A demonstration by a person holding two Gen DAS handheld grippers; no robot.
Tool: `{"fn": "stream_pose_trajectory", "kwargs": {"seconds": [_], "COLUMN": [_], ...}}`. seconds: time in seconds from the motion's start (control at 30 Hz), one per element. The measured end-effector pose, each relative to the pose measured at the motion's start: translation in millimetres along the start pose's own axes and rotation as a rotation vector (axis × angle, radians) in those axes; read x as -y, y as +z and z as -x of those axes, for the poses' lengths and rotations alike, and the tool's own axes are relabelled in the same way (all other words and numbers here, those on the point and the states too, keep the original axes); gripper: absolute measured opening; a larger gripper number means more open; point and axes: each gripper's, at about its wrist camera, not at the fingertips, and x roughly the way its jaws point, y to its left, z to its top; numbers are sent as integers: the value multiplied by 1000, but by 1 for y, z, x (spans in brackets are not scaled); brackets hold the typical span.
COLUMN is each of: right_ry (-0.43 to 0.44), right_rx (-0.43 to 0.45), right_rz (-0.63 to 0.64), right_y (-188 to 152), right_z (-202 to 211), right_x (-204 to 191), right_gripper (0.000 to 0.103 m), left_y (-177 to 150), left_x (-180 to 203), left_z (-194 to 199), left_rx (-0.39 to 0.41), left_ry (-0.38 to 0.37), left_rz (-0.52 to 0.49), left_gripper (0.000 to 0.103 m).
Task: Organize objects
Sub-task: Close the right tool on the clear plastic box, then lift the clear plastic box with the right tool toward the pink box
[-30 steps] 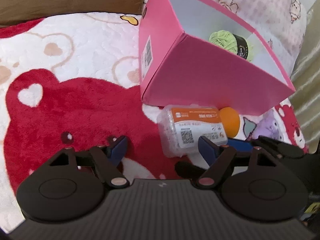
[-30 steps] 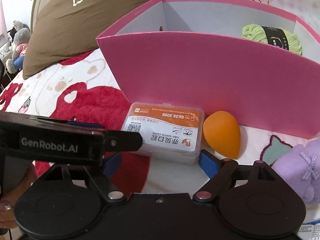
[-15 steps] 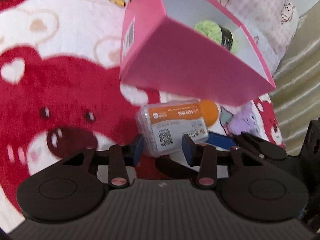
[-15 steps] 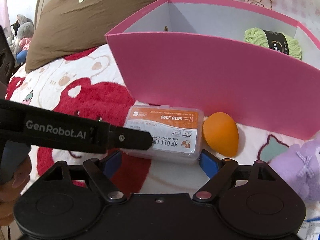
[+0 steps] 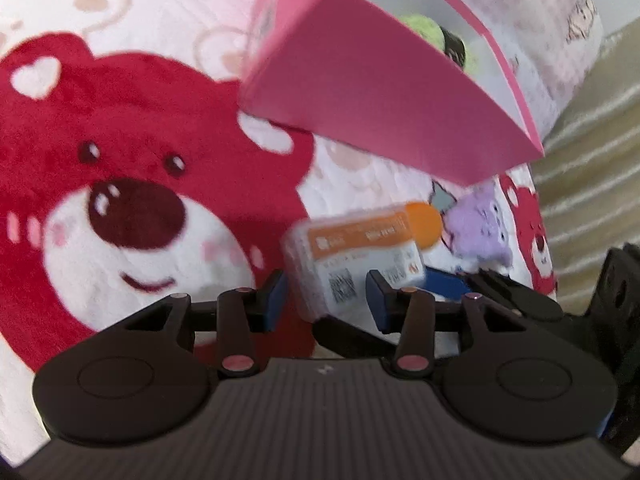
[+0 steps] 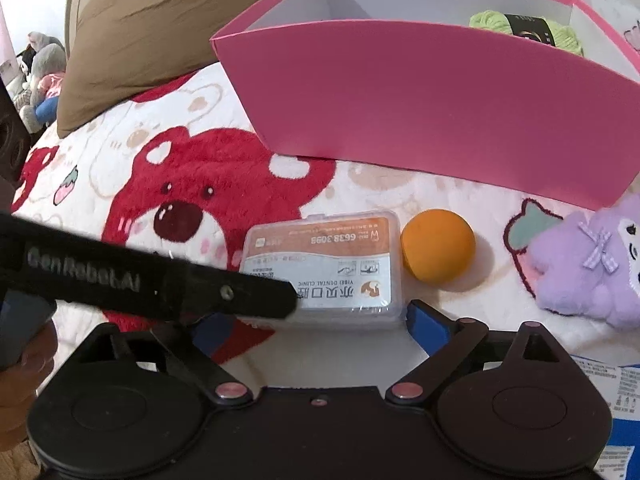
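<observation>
The clear plastic case with the orange dental-clinic label (image 6: pixel 324 264) lies flat on the bear-print blanket (image 6: pixel 208 184), in front of the pink box (image 6: pixel 420 100) and just beside the orange ball (image 6: pixel 438 251) on its right. Both grippers are gathered at its near edge. The right gripper (image 6: pixel 316 320) is held with its blue pads wide apart, one pad (image 6: pixel 428 322) just off the case's near right corner and the other partly hidden under the left tool's black arm. The left gripper (image 5: pixel 326 294) is seen in its own blurred view with its pads (image 5: pixel 378 296) partly closed about the case's near end (image 5: pixel 352 256); whether contact is made cannot be told through the blur. The step in hand is judged to be the pickup of this case for transfer into the pink box, where a skein of green yarn (image 6: pixel 524 32) is already lodged at the far right. For a sound grasp, the pads should be brought well past the case's edge, so that its side walls are pinched rather than only a corner, since smooth plastic is likely to slip or pivot. The ball should be left undisturbed, as it would roll at a touch. One tool should be drawn back so that the two do not collide over the case. The soft blanket is expected to yield, so the case should be lifted straight up and carried clear over the box's tall front wall. A purple plush toy (image 6: pixel 588 264) lies further right, apart from the work.
</observation>
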Motion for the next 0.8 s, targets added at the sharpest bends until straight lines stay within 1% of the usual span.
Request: {"fn": "stream_pose_trajectory", "kwargs": {"seconds": [0.03, 0.13, 0.17, 0.2, 0.27, 0.37, 0.47, 0.53, 0.57, 0.63, 0.8], "right_ry": [-4, -21, -25, -29, -35, -76, -91, -84, -75, -77, -60], "right_rx": [3, 4, 1, -5, -16, -29, -5, 26, 38, 55, 52], "right_rz": [14, 53, 56, 47, 16, 59, 71, 36, 34, 61, 75], "right_y": [1, 5, 7, 8, 11, 9, 5, 4, 4, 3, 1], "right_z": [-1, -3, -5, -6, -7, -12, -14, -6, -2, 4, 10], "right_x": [-2, -8, -9, -8, -9, -16, -16, -16, -17, -24, -29], "right_gripper": [96, 96, 96, 96, 98, 97, 95, 95, 95, 95, 95], "left_y": [2, 5, 5, 5, 3, 2, 2, 4, 4, 3, -2], "left_x": [-1, -4, -6, -6, -5, -3, -6, -5, -3, -4, 7], "left_z": [0, -4, -6, -8, -9, -10, -5, 3, 6, 10, 18], "left_rx": [9, 17, 15, 12, 15, 18, 14, 21, 19, 12, 16], "left_ry": [3, -22, -30, -35, -35, -32, -54, -58, -59, -55, -21], "left_rz": [-4, 6, 12, 16, 10, 6, 50, 42, 32, 50, -2], "left_gripper": [42, 42, 46, 47, 47, 47, 44, 45, 45, 45, 45]}}
